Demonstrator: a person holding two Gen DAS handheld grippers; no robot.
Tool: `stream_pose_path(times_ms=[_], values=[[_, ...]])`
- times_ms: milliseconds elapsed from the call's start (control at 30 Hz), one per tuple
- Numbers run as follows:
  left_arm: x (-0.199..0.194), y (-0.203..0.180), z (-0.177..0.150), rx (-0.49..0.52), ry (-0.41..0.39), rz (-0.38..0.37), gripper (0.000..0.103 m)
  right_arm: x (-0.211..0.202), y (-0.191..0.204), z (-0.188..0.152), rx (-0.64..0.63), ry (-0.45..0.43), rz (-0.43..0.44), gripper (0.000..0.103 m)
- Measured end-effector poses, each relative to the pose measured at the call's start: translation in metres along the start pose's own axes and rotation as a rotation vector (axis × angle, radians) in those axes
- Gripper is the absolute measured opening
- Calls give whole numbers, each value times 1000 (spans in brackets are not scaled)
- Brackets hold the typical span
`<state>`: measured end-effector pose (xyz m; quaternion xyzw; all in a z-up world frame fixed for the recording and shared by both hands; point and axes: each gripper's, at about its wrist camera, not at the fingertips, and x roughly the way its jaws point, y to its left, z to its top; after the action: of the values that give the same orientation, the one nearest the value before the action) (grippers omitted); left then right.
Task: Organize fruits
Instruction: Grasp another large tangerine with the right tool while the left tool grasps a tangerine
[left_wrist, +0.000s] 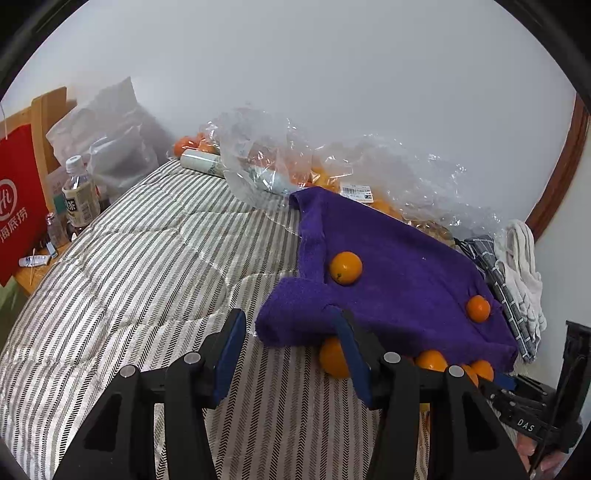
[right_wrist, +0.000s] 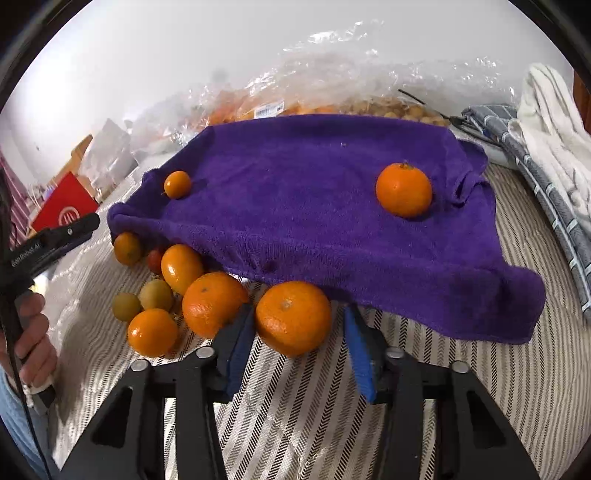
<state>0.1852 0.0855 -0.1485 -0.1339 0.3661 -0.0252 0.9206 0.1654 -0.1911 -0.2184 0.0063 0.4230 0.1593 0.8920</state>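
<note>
A purple towel (right_wrist: 314, 192) lies over a hump on the striped bedding, with a mandarin (right_wrist: 403, 190) and a smaller orange (right_wrist: 177, 184) resting on it. Several oranges (right_wrist: 214, 304) crowd along its near left edge. My right gripper (right_wrist: 299, 310) straddles one mandarin (right_wrist: 293, 317) at the towel's hem; the left pad touches it and a narrow gap shows at the right pad. My left gripper (left_wrist: 288, 314) stands open over the bedding at the towel's (left_wrist: 399, 266) corner, and an orange (left_wrist: 332, 358) lies against the inside of its right finger.
Clear plastic bags of fruit (left_wrist: 332, 173) lie behind the towel by the wall. Folded cloths (right_wrist: 546, 129) sit to the right. A bottle (left_wrist: 79, 195) and a red bag (left_wrist: 18, 206) stand on a side table at left. A hand (right_wrist: 33, 332) holds the left gripper's handle.
</note>
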Motion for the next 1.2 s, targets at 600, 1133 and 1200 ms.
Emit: stream_pose_path(times_ms=[600, 1133, 1200], values=[[14, -21, -11, 96, 97, -26, 51, -25, -25, 7, 79, -95, 11, 39], [21, -36, -17, 163, 132, -30, 56, -23, -21, 5, 52, -78, 40, 39], [22, -39, -17, 172, 130, -17, 56, -27, -25, 5, 65, -95, 51, 39]])
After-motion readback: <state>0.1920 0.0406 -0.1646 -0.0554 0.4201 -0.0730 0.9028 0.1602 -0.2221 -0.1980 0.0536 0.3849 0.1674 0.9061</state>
